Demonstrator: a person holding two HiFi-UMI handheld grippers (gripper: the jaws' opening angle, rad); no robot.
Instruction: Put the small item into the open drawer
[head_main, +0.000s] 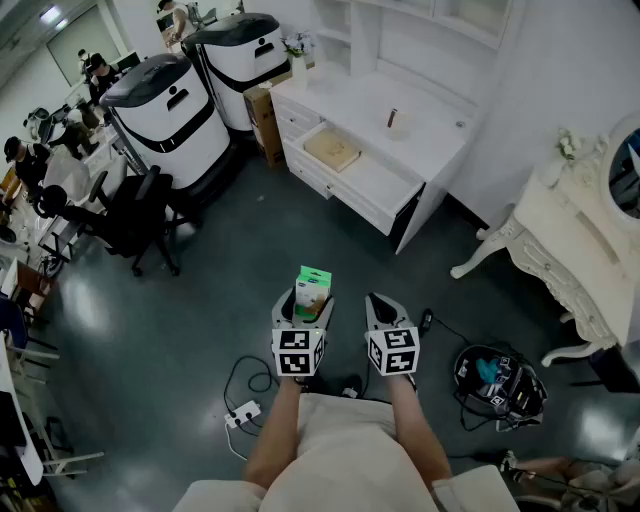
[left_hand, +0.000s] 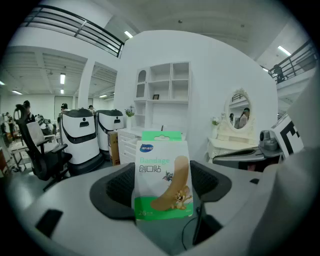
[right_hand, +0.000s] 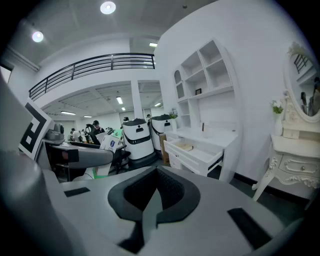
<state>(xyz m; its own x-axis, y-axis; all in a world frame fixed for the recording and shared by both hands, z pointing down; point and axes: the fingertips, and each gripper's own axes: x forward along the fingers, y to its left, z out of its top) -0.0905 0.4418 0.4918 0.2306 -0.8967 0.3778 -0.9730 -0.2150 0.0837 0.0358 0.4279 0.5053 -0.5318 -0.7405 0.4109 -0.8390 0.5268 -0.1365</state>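
bandage box (left_hand: 162, 175), slick card pinched in the left tongs (head_main: 305, 303) (right tongs (head_main: 381, 303) closed, empty), may slip out on the way to the distant drawer (head_main: 375, 176).

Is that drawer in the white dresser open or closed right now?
Open. The drawer sticks out from the front of the white dresser, and a flat tan item lies visible inside it.

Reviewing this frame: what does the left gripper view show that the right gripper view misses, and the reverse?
Left gripper view only: the printed front of the green-and-white bandage box, clamped in the left gripper. Right gripper view only: the right gripper, jaws together and empty, and the open white drawer with a tan item inside. Both: the two white-and-black machines and the white shelf unit.
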